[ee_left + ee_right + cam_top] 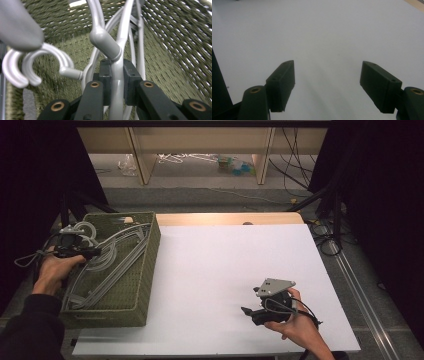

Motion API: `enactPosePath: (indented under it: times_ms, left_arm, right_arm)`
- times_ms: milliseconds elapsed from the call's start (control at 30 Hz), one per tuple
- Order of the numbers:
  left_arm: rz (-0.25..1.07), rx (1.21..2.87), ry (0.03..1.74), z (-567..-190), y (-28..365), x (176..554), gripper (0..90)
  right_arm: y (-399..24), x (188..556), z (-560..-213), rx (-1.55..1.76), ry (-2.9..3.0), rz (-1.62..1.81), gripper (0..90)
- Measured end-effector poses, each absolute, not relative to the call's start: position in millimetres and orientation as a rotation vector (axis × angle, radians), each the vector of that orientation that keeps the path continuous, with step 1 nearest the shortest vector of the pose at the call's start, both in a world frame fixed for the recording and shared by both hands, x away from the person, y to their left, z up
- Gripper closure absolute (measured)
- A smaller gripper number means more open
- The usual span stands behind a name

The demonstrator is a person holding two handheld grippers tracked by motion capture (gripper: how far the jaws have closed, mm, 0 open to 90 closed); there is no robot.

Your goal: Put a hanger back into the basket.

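— Woven green basket (145, 270) at the table's left: what's inside?
— Grey plastic hangers (107, 265), piled; the left gripper (116, 75) is clamped on the neck of one hanger (116, 85).
— And over at the right?
— The right gripper (328, 83) rests on the white tabletop (215, 270), jaws wide apart, holding nothing.

The hangers (117, 75) look like smooth grey plastic with a soft shine. The basket (145, 270) is woven from rough green cord, with little holes between the strands. The left claw (116, 72) and the right claw (327, 85) look like dull black plastic with small shiny brass rings at their joints. The table (220, 265) has a flat, matt white top, like paper, and a pale wooden edge at the back.
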State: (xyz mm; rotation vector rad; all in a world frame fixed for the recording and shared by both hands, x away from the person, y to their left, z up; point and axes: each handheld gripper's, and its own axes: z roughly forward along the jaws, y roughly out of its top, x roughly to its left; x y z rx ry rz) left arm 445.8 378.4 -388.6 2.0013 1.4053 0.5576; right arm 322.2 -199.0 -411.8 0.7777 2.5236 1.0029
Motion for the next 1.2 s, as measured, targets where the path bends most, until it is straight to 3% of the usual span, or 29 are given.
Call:
enactPosePath:
  times_ms: [167, 233, 600, 700, 833, 1033, 1200]
  left_arm:
    - [0.581, 1.913, 1.441, -398.0, 379.5, 445.3, 78.8]
    - [0.588, 1.97, 1.465, -398.3, 381.4, 446.1, 78.1]
    - [0.654, 1.929, 1.588, -414.1, 382.1, 448.1, 74.4]
    - [0.653, 1.89, 1.651, -411.4, 387.2, 443.1, 65.7]
    - [0.665, 1.838, 1.617, -401.8, 386.4, 435.2, 65.8]
    - [0.665, 1.695, 1.515, -371.9, 377.2, 405.9, 55.0]
    - [0.673, 1.676, 1.442, -360.9, 365.8, 387.6, 47.2]
  right_arm:
    - [-199.2, 323.1, -412.1, 0.767, 2.524, 0.999, 28.9]
    - [-199.0, 323.3, -411.8, 0.77, 2.529, 0.996, 28.8]
    - [-199.5, 323.3, -412.1, 0.768, 2.524, 1.005, 28.8]
    - [-199.0, 323.5, -412.9, 0.773, 2.525, 1.006, 28.8]
    - [-199.1, 323.0, -412.8, 0.776, 2.528, 1.006, 28.8]
    - [-199.3, 323.4, -412.5, 0.779, 2.524, 1.01, 28.8]
    - [-199.6, 323.4, -412.3, 0.788, 2.512, 1.022, 28.6]
